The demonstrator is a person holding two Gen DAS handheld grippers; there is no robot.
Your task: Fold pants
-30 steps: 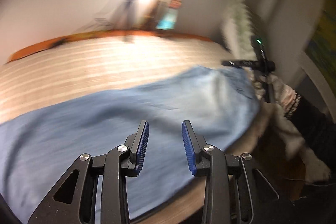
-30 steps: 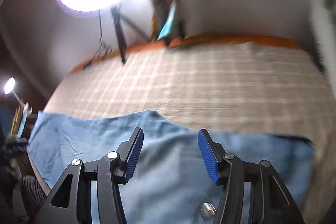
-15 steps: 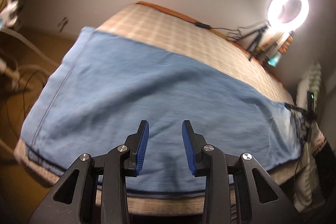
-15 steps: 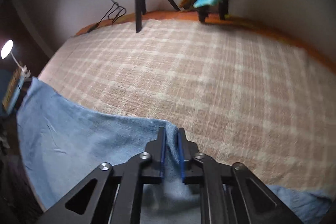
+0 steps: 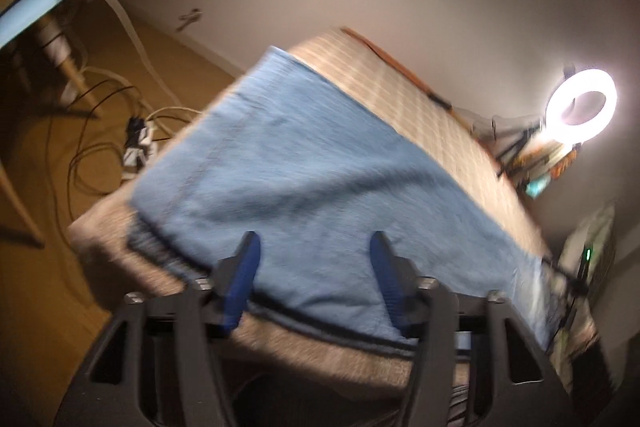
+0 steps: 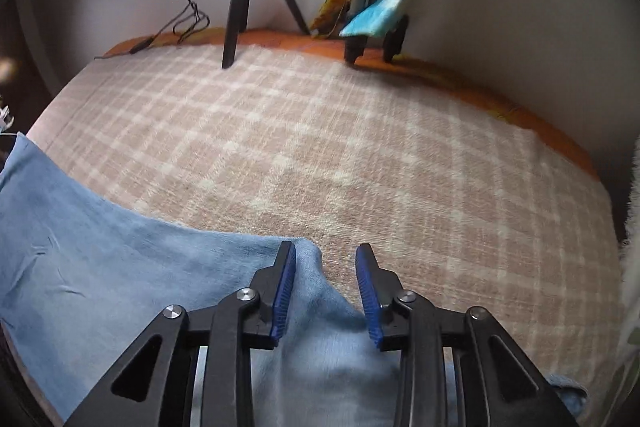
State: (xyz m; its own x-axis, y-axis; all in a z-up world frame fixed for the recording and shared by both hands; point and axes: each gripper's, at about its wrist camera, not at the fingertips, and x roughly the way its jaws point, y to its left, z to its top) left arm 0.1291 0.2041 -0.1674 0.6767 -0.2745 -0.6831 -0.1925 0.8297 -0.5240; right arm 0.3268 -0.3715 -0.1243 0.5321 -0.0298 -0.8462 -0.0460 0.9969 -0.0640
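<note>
Jaws just parted on both my grippers, left gripper (image 5: pixel 314 281) and right gripper (image 6: pixel 325 289); nothing gripped; pants (image 5: pixel 304 179) released flat on the blanket (image 6: pixel 360 155), ready for folding.

Light blue pants (image 5: pixel 320 179) lay spread flat ahead of and beneath the left fingers (image 5: pixel 240 279); a raised fold (image 6: pixel 316 283) stood between the right fingers (image 6: pixel 284 287).

The room is dim and warm-toned; a ring light (image 5: pixel 582 105) glares white at the right of the left wrist view, which is smeared throughout by motion blur. The right wrist view is sharper, lit from a glow at its top edge. Both bend and darken toward the corners.
</note>
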